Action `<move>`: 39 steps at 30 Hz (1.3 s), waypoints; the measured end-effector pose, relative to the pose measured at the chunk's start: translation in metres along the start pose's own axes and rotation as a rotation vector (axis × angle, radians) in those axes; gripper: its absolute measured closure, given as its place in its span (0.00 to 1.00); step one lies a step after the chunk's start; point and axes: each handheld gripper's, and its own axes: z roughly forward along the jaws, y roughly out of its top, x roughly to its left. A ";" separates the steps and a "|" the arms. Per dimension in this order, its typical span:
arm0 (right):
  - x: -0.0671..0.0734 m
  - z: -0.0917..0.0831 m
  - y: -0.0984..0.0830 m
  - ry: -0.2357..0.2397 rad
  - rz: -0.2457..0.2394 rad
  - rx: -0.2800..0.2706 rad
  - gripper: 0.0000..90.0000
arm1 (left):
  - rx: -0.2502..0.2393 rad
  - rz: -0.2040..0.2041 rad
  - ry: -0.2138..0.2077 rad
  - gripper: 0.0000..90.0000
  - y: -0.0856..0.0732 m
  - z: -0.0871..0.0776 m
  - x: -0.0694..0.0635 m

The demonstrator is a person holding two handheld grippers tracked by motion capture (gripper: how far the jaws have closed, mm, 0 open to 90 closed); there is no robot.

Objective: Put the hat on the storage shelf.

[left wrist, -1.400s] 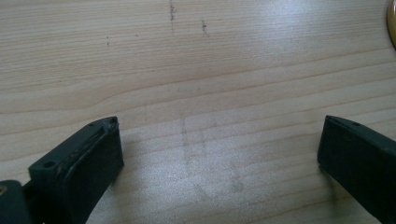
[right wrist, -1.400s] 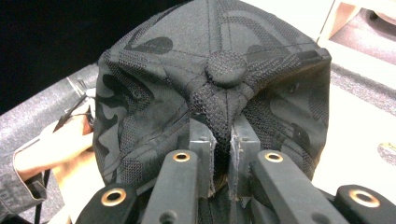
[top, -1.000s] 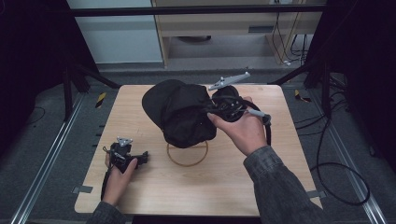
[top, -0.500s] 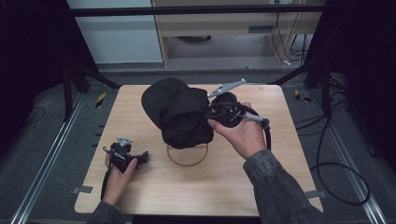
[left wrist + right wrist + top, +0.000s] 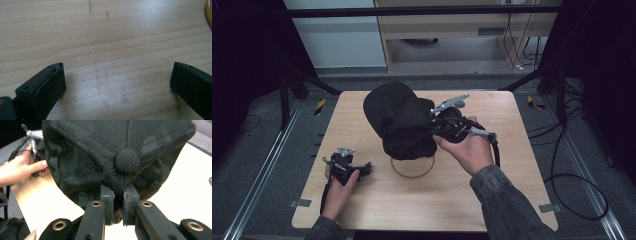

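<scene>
Right tool is pinching the black cap just above a wooden ring; left tool rests spread wide on the desk.

I see a black cap with a faint tone-on-tone camouflage weave and a knobbly black top button. My desk is pale wood with fine grain. Both claws' jaws are matte black. A tan wooden ring lies below the cap.

The high view looks forward and down on the whole table from above. The left gripper view faces the tabletop at close range. The right gripper view faces the cap closely; both share the table.
</scene>
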 end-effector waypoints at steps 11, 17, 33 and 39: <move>0.002 0.004 -0.002 -0.005 -0.008 0.016 0.90 | 0.000 0.001 -0.001 0.00 0.000 0.000 0.000; 0.002 0.005 -0.002 -0.005 -0.009 0.017 0.89 | 0.000 0.001 -0.001 0.00 0.000 0.000 0.000; 0.000 0.000 0.000 -0.003 -0.003 -0.006 0.78 | -0.001 0.000 0.000 0.00 0.000 0.000 0.000; 0.000 -0.001 0.000 0.001 0.001 -0.007 0.77 | -0.001 0.000 0.000 0.00 0.000 0.000 0.000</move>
